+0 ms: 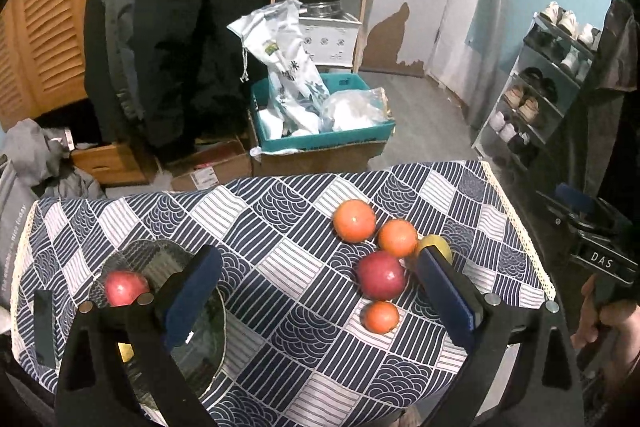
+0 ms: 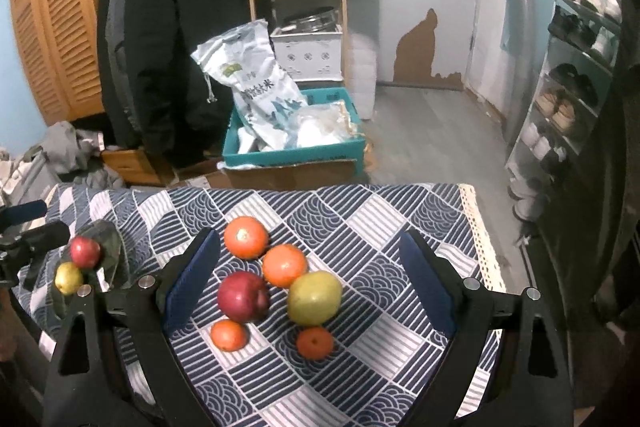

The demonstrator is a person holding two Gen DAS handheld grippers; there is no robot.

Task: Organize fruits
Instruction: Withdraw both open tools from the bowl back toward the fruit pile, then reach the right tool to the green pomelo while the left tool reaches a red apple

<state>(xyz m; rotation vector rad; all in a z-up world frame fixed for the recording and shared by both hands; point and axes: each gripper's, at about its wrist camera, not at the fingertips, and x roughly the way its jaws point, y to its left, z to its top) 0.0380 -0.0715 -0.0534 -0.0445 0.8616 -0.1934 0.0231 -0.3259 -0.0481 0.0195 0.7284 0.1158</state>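
Loose fruit lies clustered on the patterned tablecloth: two oranges, a red apple, a yellow-green apple and two small oranges. My right gripper hovers open over this cluster, touching nothing. At the left, a dark glass dish holds a red apple and a yellow fruit. My left gripper is open and empty between the dish and the cluster, with its left finger over the dish. The dish's red apple shows beside that finger.
The cloth's lace edge marks the table's right side. Beyond the far edge stand a teal crate with bags, cardboard boxes, a wooden shelf and hanging coats. A shoe rack lines the right wall. A hand holds the right gripper's body.
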